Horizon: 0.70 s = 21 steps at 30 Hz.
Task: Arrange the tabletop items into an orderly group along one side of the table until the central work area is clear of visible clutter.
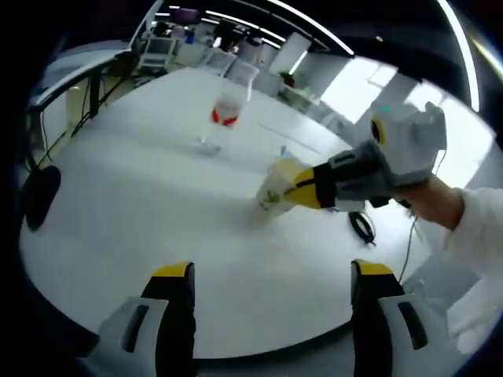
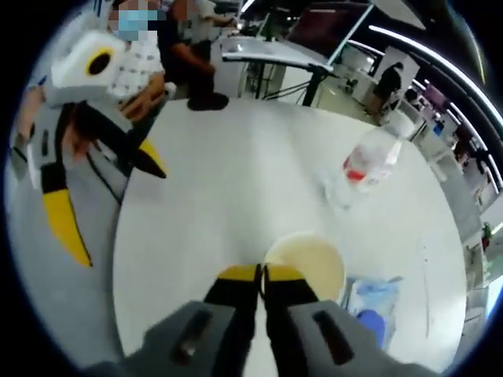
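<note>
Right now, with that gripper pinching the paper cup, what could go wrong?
The right gripper pinches only the rim of the paper cup, so the thin wall could crumple or slip as it moves. The cup already looks tilted and might tip over. Sliding it could also knock over the upright plastic bottle nearby.

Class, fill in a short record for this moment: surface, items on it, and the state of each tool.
Surface: white round table
Items: paper cup, clear bottle with red label, blue packet
Right tool: shut on the cup's rim, tipping it
Left tool: open, holding nothing, near the table's edge
</note>
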Each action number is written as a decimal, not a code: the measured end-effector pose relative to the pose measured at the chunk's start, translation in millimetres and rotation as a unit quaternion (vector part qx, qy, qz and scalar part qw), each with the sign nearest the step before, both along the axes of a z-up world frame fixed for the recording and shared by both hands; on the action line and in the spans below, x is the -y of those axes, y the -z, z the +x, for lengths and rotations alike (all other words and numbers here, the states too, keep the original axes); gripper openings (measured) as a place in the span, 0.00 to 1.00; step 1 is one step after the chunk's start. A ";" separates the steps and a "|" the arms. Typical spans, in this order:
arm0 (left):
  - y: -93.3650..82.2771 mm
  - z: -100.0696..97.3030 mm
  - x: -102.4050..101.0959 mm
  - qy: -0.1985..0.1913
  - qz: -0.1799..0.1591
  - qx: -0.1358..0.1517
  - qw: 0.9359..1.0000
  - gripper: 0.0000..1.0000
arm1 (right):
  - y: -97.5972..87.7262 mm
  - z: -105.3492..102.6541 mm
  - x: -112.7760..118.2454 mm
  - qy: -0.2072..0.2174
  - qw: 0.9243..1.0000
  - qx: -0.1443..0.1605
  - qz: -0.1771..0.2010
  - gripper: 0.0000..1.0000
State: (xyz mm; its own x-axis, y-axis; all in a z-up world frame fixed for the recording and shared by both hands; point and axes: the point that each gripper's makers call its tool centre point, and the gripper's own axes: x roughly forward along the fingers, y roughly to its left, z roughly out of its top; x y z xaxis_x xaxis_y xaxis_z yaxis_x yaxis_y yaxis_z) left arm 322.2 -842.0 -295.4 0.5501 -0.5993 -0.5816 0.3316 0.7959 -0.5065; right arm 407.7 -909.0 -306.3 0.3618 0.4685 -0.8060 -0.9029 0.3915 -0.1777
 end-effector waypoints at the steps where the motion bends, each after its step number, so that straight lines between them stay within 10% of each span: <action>1: 0.2 -0.1 0.1 0.000 0.000 0.000 1.000 0.78 | -1.4 1.8 0.3 0.001 1.000 0.002 0.000 0.00; 21: 0.7 1.6 -4.7 -0.007 0.004 0.004 1.000 0.77 | -17.6 61.9 3.3 0.008 1.000 0.027 0.011 0.00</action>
State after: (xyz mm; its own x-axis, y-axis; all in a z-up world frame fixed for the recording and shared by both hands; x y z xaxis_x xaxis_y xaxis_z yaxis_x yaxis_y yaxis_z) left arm 323.8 -837.3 -296.2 0.5636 -0.5865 -0.5816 0.3248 0.8048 -0.4968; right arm 469.6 -912.4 -288.8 0.4120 0.4806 -0.7741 -0.8859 0.4099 -0.2171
